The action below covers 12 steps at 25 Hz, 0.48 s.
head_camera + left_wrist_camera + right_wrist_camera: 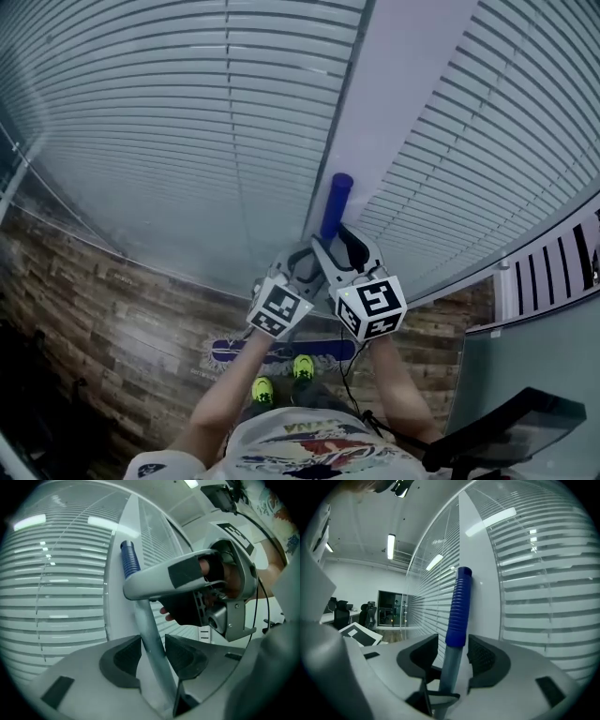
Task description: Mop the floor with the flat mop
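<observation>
Dark rubber fingers (123, 660) of the left gripper (151, 657) stood slack around the flat mop's shaft (149, 630), barely clear of it. The right gripper (451, 660) likewise bracketed the shaft just below the blue grip (459, 604) without clamping, probably to re-seat both holds. The mop head (281, 351) lay on the wood floor (112, 319) beside the glass wall (169, 122).

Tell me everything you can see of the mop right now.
Silvery pole topped by a ribbed blue grip, standing steeply. Its dark blue flat head lies on the wood-look floor. The pole runs between the jaws of the left gripper and, higher, the right gripper; neither looks clamped on it.
</observation>
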Motion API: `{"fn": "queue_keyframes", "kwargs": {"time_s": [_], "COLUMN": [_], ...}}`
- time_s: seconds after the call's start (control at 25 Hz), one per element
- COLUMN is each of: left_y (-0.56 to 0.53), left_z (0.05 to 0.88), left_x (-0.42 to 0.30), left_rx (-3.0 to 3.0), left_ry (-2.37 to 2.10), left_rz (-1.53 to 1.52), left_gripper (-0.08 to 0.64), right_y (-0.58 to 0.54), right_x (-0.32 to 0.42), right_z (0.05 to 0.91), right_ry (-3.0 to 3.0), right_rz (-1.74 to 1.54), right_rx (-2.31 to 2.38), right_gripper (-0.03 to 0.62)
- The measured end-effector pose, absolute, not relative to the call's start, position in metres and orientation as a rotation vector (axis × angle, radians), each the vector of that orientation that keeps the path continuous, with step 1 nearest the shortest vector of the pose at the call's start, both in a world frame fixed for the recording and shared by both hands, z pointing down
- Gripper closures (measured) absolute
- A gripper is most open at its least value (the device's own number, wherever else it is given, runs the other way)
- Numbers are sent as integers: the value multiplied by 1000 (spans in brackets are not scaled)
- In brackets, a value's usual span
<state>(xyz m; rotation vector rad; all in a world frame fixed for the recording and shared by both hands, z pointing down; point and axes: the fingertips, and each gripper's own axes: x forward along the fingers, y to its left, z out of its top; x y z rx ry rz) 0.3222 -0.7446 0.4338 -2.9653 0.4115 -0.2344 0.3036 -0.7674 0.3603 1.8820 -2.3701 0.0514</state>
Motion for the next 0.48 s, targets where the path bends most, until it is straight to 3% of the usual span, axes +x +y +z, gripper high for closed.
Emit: {"fn": "queue_keyframes", "kwargs": {"time_s": [0.48], "left_y": [-670], "left_z": [425], "left_x": [291], "left_rx": [-2988], "left_ry": [337], "left_rz": [-174], "left_gripper": [420], "right_y": [-709], "right_x": [273], "right_z": [323], "right_ry": [-2337], "right_rz": [-110], "right_rx": [1935], "right_gripper": [423]}}
